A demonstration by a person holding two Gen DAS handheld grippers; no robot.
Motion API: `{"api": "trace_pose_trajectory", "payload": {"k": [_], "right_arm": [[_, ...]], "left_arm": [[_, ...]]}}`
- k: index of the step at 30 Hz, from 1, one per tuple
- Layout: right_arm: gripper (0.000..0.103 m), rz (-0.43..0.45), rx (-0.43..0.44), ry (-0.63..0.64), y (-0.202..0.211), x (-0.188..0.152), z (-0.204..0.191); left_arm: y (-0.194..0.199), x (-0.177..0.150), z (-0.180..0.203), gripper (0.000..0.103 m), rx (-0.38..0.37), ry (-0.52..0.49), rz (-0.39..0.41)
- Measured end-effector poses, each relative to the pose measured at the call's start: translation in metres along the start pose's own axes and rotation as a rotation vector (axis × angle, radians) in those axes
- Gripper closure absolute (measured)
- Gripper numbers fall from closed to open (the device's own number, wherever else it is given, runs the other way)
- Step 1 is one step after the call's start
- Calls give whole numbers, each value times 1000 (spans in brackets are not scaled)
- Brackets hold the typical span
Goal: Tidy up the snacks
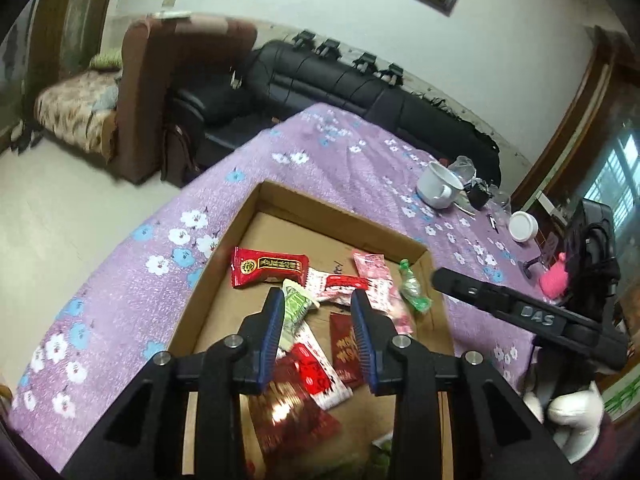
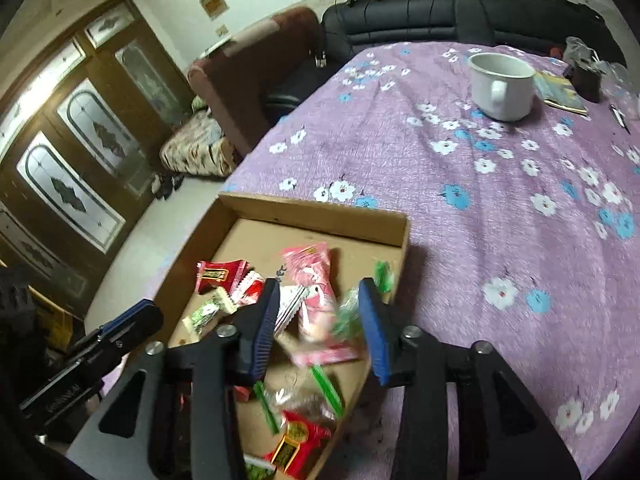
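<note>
Snack packets, assorted — loose in a shallow cardboard box (image 1: 248,216) that sits near the left edge of the counter (image 2: 480,184), on a purple flowered cloth.

Contents seen: a red packet with gold label (image 1: 269,268) toward the box's far left; a green-and-white packet (image 1: 295,307) beside it; a pink packet (image 2: 314,280) near the middle; a small green twist-wrapped sweet (image 1: 414,290) by the right wall; more red wrappers at the near end, blurred.

Handling, by judgement: all light, thin film wrappers — slippery, crinkly, soft to squeeze, and the contents may crumble under a hard clamp. Best taken across the flat body or by a crimped end seal; overlapping pieces are likely to drag neighbours along.

Left gripper (image 1: 318,300): jaws apart, nothing between them, hovering over the middle of the box above the green-and-white packet.

Right gripper (image 2: 318,300): jaws apart, empty, above the pink packet toward the box's right wall.

Also on the counter, well apart at the far side: a white mug (image 2: 502,86).
</note>
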State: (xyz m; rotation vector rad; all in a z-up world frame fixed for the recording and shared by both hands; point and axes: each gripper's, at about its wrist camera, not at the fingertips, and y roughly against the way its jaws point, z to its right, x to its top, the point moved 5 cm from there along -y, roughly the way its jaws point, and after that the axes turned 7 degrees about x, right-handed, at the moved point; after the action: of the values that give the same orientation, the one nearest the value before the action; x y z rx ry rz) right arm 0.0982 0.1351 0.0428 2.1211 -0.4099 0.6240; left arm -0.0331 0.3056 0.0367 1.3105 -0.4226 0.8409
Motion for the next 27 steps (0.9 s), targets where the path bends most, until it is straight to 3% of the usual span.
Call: {"api": "trace_pose_trajectory", "payload": {"k": [4, 6, 8, 11, 14, 17, 19, 20, 27], "right_arm": [[56, 71, -6, 22, 51, -27, -1], [47, 122, -31, 42, 76, -42, -1], [42, 185, -73, 72, 103, -61, -1], [36, 237, -130, 98, 130, -83, 3], [35, 281, -171, 78, 153, -108, 13], [35, 300, -159, 43, 166, -123, 22], [35, 303, -157, 45, 171, -130, 22], [35, 311, -158, 53, 174, -134, 21], [31, 308, -155, 148, 179, -155, -4]], "left_arm": [[34, -12, 22, 58, 57, -74, 126], [53, -19, 34, 46, 104, -97, 208], [74, -27, 48, 42, 149, -111, 287], [105, -36, 69, 25, 227, -130, 403], [138, -45, 92, 21, 299, -167, 532], [166, -55, 108, 18, 390, -185, 637], [173, -56, 117, 11, 370, -202, 651], [173, -56, 119, 1, 347, -199, 631], [155, -58, 110, 1, 274, -105, 457]]}}
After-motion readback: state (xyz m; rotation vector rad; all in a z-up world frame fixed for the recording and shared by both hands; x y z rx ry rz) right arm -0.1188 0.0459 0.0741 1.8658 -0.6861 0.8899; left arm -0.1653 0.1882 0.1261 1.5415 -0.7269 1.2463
